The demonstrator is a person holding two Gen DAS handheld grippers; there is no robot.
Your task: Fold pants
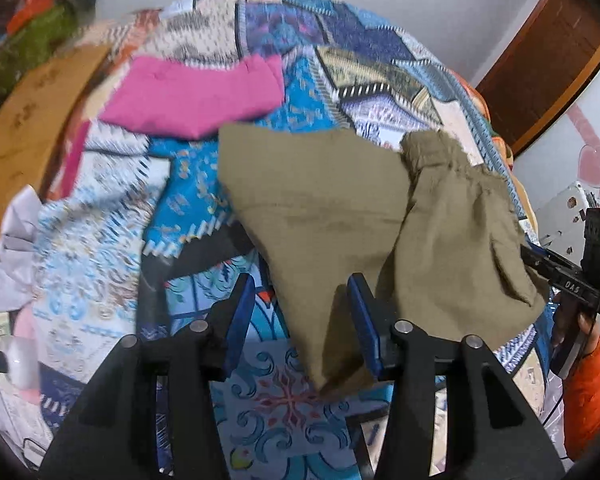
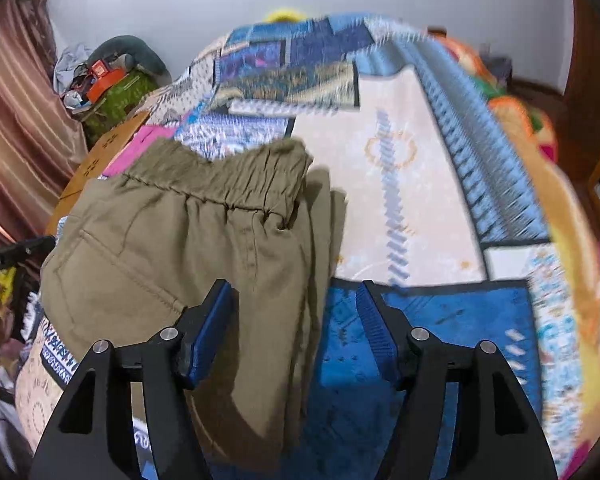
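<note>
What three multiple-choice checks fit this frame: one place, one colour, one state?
1. Where is the pink cloth? A) on the quilt, beyond the pants B) on the floor C) in a claw
2. Pants colour? A) blue B) olive C) red
3. Right claw? A) shut on pants B) open, pants edge in the gap C) out of view

Answers: A, it lies flat on the quilt past the pants; B, olive all over; B, its jaws stand well apart.

Matt olive cloth pants (image 2: 172, 248)
</note>
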